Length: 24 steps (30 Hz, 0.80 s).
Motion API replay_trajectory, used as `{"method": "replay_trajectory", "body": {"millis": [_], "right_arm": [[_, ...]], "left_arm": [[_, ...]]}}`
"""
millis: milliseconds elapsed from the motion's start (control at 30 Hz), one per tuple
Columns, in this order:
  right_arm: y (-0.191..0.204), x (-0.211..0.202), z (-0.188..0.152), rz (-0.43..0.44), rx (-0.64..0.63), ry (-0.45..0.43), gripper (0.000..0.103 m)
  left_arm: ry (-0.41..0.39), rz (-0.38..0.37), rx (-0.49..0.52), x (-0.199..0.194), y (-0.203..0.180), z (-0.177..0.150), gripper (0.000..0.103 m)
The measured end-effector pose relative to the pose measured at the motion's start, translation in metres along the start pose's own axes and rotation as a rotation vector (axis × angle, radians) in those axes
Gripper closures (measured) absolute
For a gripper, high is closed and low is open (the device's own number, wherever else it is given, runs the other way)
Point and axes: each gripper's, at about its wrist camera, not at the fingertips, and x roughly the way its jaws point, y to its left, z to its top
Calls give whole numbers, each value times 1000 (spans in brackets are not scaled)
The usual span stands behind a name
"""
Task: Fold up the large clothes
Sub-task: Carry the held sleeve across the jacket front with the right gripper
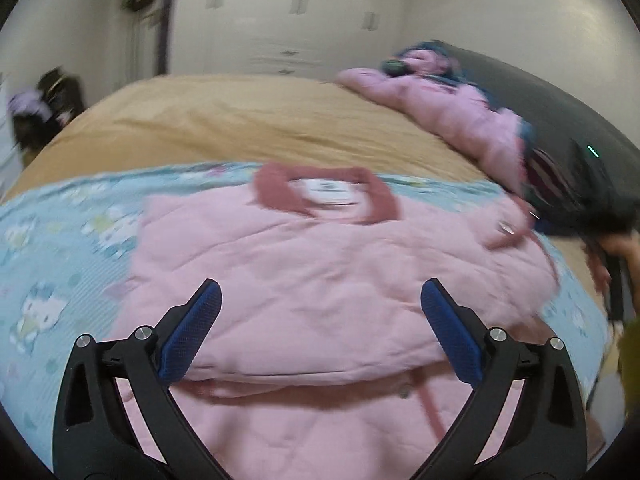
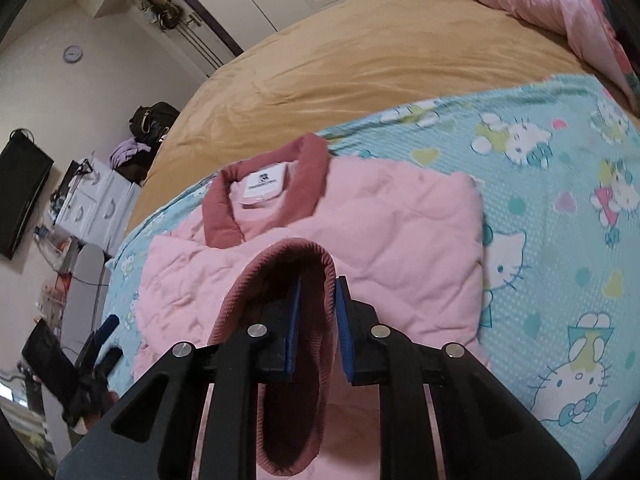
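Note:
A pink quilted jacket (image 1: 320, 264) with a dark rose collar (image 1: 276, 190) lies on a blue cartoon-print sheet (image 1: 52, 248), partly folded. My left gripper (image 1: 320, 304) is open and empty above the jacket's lower half. In the right wrist view the jacket (image 2: 400, 216) lies collar up (image 2: 312, 176). My right gripper (image 2: 318, 300) is shut on the jacket's ribbed rose cuff (image 2: 288, 256) and holds it over the jacket body. The left gripper also shows at the far left of the right wrist view (image 2: 100, 340).
A tan bed cover (image 1: 248, 120) lies beyond the sheet. A second pink garment (image 1: 452, 108) is heaped at the back right on a dark pillow (image 1: 560, 120). White drawers (image 2: 96, 204) and a wall television (image 2: 20, 192) stand left of the bed.

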Motion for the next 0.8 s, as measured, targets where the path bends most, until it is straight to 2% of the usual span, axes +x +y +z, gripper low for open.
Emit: {"method": "replay_trajectory", "body": {"millis": [133, 233, 267, 333, 433, 567, 633, 667, 700, 733, 767, 800], "right_arm": [[-16, -9, -10, 14, 51, -43, 84], [-29, -20, -22, 49, 114, -97, 73], [-32, -21, -27, 81, 143, -108, 64], [-37, -22, -34, 154, 194, -133, 63], [-43, -14, -42, 244, 278, -150, 53], [-44, 12, -45, 222, 315, -112, 52], [-39, 25, -46, 236, 295, -98, 68], [-33, 27, -44, 217, 261, -109, 85], [-27, 25, -42, 209, 224, -131, 92], [-19, 20, -39, 217, 177, -162, 92], [-12, 14, -37, 224, 140, -187, 93], [0, 4, -32, 231, 79, -231, 95]], "left_arm": [[8, 28, -112, 1, 34, 1, 10], [-6, 14, -186, 0, 50, 2, 10], [-13, 4, -206, -1, 54, 2, 10], [-24, 1, -222, -1, 57, 3, 10], [-23, 5, -222, 3, 55, 2, 10], [-25, 2, -210, 9, 50, 2, 10], [-31, 5, -197, 10, 47, 2, 10], [-32, 7, -194, 11, 47, 2, 10], [-32, 10, -193, 12, 48, 2, 10], [-32, 15, -193, 13, 47, 1, 15], [-40, 29, -196, 12, 48, 1, 26], [-50, 70, -186, 10, 46, 2, 30]]}}
